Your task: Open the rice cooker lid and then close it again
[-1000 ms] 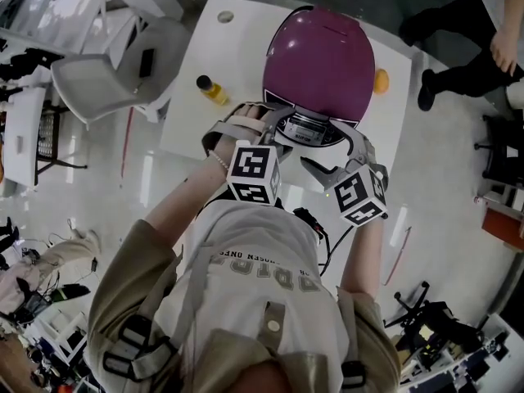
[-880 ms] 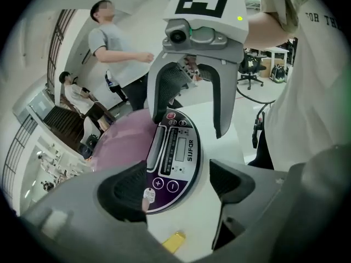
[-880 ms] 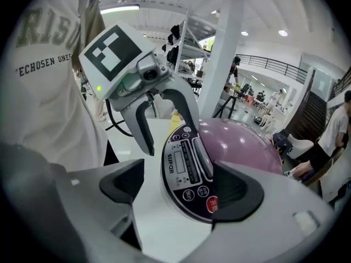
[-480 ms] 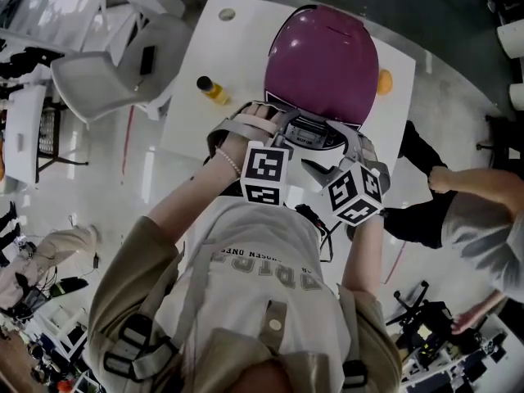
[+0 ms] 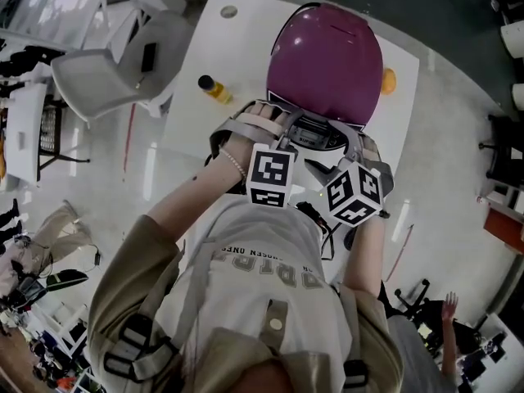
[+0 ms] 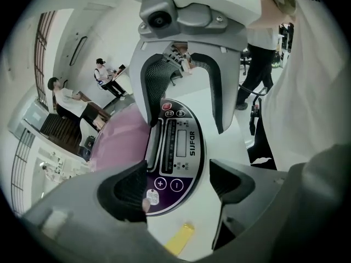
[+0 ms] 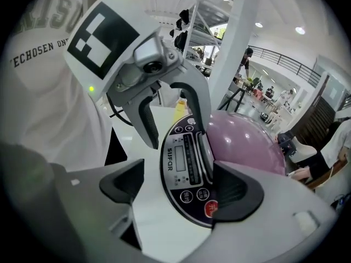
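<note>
The rice cooker stands on the white table (image 5: 196,121) with its purple lid (image 5: 327,56) down. Its dark control panel (image 5: 309,131) faces me. Both grippers hover at that front edge. My left gripper (image 5: 282,136) is open, and in the left gripper view its jaws (image 6: 178,188) straddle the lower panel (image 6: 178,147) without pressing it. My right gripper (image 5: 342,150) is also open. In the right gripper view its jaws (image 7: 178,188) frame the panel (image 7: 189,169), with the lid (image 7: 247,141) to the right. Each gripper view shows the other gripper opposite it.
A small yellow bottle (image 5: 214,88) stands on the table left of the cooker, and an orange object (image 5: 388,80) lies at its right. A white chair (image 5: 115,72) is beyond the table's left edge. A yellow label (image 6: 180,239) marks the cooker's front.
Both grippers have turned slightly in place, and the left gripper's marker cube has shifted a little right. A person crossed the floor at the right and has gone.
</note>
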`<action>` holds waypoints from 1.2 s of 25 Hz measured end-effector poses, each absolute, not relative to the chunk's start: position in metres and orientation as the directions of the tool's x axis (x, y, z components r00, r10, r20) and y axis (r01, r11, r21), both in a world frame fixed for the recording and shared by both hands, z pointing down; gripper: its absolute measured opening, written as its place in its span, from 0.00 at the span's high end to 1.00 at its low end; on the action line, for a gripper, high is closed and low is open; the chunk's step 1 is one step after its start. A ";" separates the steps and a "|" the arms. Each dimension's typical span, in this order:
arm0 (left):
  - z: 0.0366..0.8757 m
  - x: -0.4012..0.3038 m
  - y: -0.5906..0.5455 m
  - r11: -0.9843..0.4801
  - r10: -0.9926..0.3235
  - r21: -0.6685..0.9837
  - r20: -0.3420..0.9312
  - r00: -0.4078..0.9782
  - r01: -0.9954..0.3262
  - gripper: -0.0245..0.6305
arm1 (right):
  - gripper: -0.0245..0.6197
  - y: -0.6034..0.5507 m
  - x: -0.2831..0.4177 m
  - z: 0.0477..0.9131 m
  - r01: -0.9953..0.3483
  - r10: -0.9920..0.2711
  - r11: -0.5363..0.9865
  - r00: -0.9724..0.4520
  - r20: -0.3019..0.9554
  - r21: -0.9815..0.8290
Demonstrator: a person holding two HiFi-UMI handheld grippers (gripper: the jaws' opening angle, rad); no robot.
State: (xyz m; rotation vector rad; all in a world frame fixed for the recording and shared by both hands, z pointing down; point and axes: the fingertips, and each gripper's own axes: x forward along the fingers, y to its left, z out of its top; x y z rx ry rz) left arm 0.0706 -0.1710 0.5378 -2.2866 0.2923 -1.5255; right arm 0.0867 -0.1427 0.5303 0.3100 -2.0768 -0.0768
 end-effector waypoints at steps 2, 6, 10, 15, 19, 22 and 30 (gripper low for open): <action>0.538 0.070 -0.172 -0.910 -0.371 -0.414 0.845 0.384 0.031 0.40 | 0.39 -0.143 0.086 0.531 -0.182 -0.251 0.966 -0.464 0.850 0.185; 0.540 0.069 -0.173 -0.906 -0.376 -0.420 0.849 0.372 0.044 0.41 | 0.39 -0.143 0.086 0.533 -0.179 -0.254 0.965 -0.450 0.856 0.192; 0.542 0.069 -0.173 -0.901 -0.380 -0.429 0.855 0.352 0.070 0.41 | 0.39 -0.143 0.088 0.538 -0.160 -0.261 0.964 -0.412 0.873 0.213; 0.542 0.068 -0.173 -0.900 -0.380 -0.429 0.861 0.338 0.082 0.41 | 0.39 -0.143 0.086 0.538 -0.153 -0.255 0.966 -0.400 0.880 0.210; 0.543 0.065 -0.173 -0.891 -0.385 -0.437 0.871 0.305 0.123 0.41 | 0.39 -0.143 0.085 0.539 -0.149 -0.253 0.966 -0.392 0.885 0.210; 0.544 0.065 -0.173 -0.894 -0.380 -0.430 0.877 0.294 0.128 0.41 | 0.39 -0.144 0.086 0.540 -0.144 -0.250 0.967 -0.383 0.889 0.210; 0.546 0.064 -0.173 -0.887 -0.394 -0.439 0.881 0.263 0.143 0.41 | 0.39 -0.146 0.088 0.543 -0.122 -0.268 0.963 -0.336 0.903 0.241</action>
